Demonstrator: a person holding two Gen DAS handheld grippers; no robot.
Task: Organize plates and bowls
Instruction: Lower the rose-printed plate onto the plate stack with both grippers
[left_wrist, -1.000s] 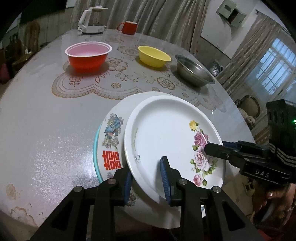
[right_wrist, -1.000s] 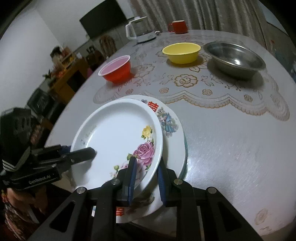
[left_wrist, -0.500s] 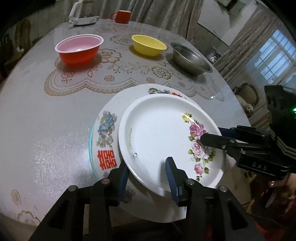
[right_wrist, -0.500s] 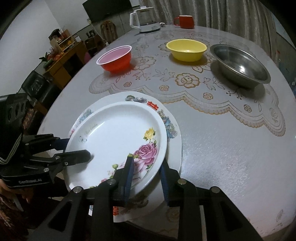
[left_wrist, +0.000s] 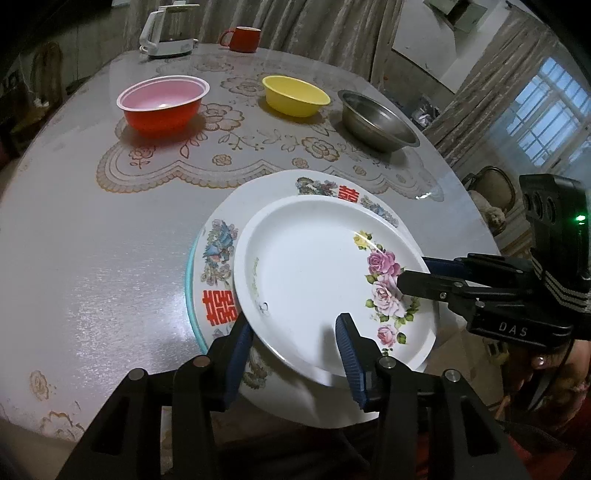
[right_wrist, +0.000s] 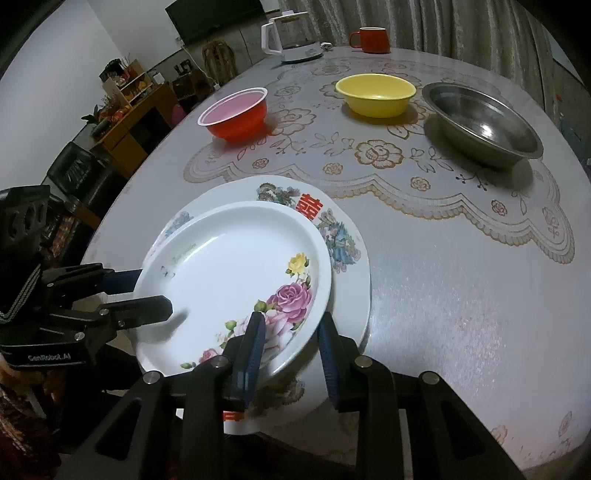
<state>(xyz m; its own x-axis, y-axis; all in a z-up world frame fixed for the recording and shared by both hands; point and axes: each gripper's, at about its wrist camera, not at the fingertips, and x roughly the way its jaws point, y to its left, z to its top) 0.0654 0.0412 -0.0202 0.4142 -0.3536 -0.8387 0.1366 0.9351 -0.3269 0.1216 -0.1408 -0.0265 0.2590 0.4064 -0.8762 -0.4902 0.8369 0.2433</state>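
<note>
At the bottom of the left wrist view, the left tongs (left_wrist: 293, 349) straddle the near rim of the rose plate (left_wrist: 314, 273); their jaws are opening, pads off the rim. At the bottom of the right wrist view, the right tongs (right_wrist: 290, 349) bracket the same plate's edge, slightly parted, with a gap at the right pad. The rose plate lies on a larger patterned plate (left_wrist: 218, 258) that overhangs the near edge of the table (left_wrist: 92, 240). Farther back in the left wrist view, on a lace mat, stand a red bowl (left_wrist: 162, 103) at upper left, a yellow bowl (left_wrist: 295, 94) in the middle and a steel bowl (left_wrist: 376, 122) to the right. Beyond them are a kettle (left_wrist: 166, 33) and a red mug (left_wrist: 242, 38).
</note>
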